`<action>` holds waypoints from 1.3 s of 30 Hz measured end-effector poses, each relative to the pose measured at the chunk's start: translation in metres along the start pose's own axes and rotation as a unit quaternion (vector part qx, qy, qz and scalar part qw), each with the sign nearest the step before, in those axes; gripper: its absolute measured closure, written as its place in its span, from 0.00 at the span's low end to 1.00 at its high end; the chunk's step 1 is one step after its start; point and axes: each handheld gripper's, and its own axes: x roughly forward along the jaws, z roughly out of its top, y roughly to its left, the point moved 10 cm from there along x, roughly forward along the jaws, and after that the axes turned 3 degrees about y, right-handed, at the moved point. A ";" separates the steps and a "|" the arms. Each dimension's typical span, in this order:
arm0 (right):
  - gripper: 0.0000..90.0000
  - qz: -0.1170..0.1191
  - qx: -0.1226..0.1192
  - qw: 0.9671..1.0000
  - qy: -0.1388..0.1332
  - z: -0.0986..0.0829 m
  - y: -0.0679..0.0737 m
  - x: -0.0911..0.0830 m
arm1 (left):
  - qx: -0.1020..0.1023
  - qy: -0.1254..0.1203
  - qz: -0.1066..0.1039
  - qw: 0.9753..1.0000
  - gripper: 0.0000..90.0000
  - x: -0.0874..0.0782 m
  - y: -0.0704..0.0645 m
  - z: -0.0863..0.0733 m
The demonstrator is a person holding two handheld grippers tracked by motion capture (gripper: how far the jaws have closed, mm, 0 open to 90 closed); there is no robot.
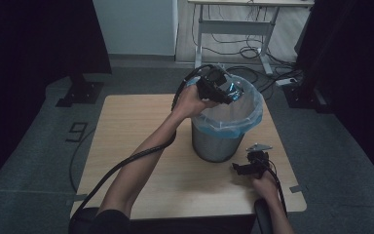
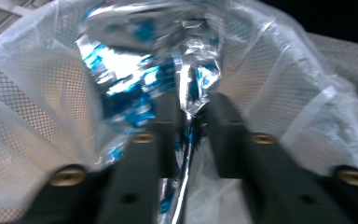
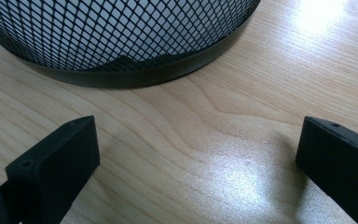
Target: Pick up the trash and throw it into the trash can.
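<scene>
A mesh waste bin lined with a clear bluish bag stands on the wooden table. My left gripper hovers over the bin's rim, shut on a crinkled silver and blue foil wrapper. In the left gripper view the foil wrapper is pinched between the jaws with the bag all around it. My right gripper rests on the table just right of the bin's base, open with nothing between its jaws. The right gripper view has the bin's mesh wall close ahead of my right gripper.
A desk frame with trailing cables stands on the floor beyond the table. Dark curtains hang at both sides. A black stand base sits on the floor near the table's far left corner. Bare tabletop stretches left of the bin.
</scene>
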 end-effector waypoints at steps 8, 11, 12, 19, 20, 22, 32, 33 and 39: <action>0.00 0.001 0.000 1.000 0.000 0.000 0.001 0.000 | -0.016 -0.035 0.002 0.999 0.25 -0.014 0.006 0.001; 0.00 0.002 0.000 1.000 0.000 0.000 0.001 0.000 | -0.017 -0.037 0.009 0.999 0.15 -0.025 0.010 -0.006; 0.00 0.002 0.000 1.000 0.000 0.000 0.001 0.000 | -0.017 -0.038 0.010 0.999 0.15 -0.027 0.011 -0.008; 0.00 0.002 -0.001 1.000 0.000 0.000 0.001 0.000 | -0.021 -0.048 0.024 0.998 0.00 -0.043 0.018 -0.027; 0.00 0.002 0.000 1.000 0.000 0.000 0.001 0.000 | -0.019 -0.050 0.026 0.998 0.00 -0.045 0.019 -0.029; 0.00 0.002 0.000 1.000 0.000 0.000 0.001 0.000 | -0.020 -0.058 0.027 0.998 0.00 -0.049 0.020 -0.033; 0.00 0.002 -0.001 1.000 0.000 0.000 0.001 0.000 | -0.012 -0.078 0.026 0.997 0.00 -0.067 0.022 -0.051; 0.00 0.002 -0.001 1.000 0.000 0.000 0.001 0.000 | -0.012 -0.078 0.027 0.997 0.00 -0.068 0.023 -0.053; 0.00 0.002 0.000 1.000 0.000 0.000 0.001 0.000 | -0.012 -0.087 0.033 0.996 0.00 -0.077 0.026 -0.066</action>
